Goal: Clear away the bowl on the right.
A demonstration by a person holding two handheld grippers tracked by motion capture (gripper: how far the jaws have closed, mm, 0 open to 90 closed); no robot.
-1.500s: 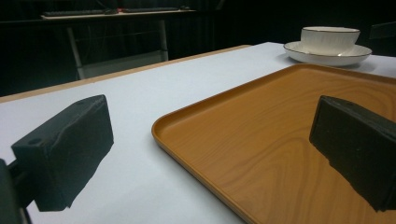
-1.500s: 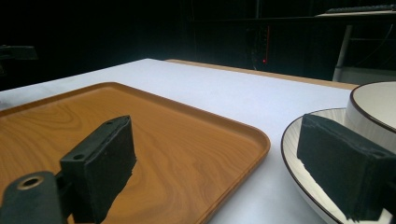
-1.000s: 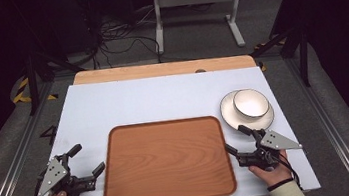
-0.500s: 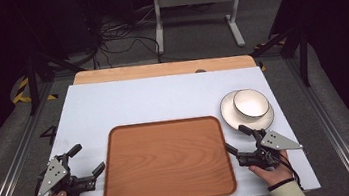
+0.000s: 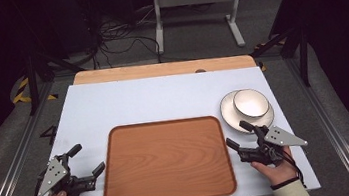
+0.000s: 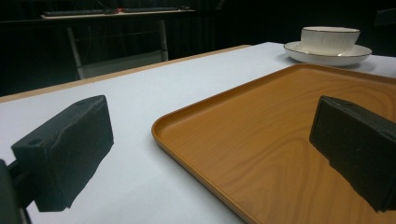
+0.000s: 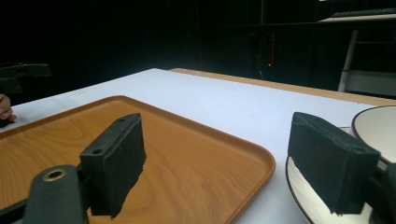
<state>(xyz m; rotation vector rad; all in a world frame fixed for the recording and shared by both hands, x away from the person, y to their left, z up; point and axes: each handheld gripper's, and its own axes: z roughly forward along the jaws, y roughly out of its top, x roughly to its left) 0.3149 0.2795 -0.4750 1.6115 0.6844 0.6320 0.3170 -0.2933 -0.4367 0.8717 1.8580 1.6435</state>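
Note:
A brown wooden tray (image 5: 166, 160) lies empty at the front middle of the white table (image 5: 152, 100). To its right a white bowl (image 5: 250, 102) sits on a white plate (image 5: 231, 116). My left gripper (image 5: 88, 159) rests open at the tray's left edge, nothing between its jaws; in the left gripper view the tray (image 6: 289, 135) lies ahead, with the bowl (image 6: 329, 39) far off. My right gripper (image 5: 239, 134) stands open just right of the tray, close to the plate's near rim. The right gripper view shows the tray (image 7: 154, 154) and the plate (image 7: 299, 196) between its pads.
A wooden strip (image 5: 164, 69) runs along the table's far edge. Beyond it are cables (image 5: 114, 35) on the floor and a white stand (image 5: 196, 4). Metal rails (image 5: 9, 163) flank the table on both sides.

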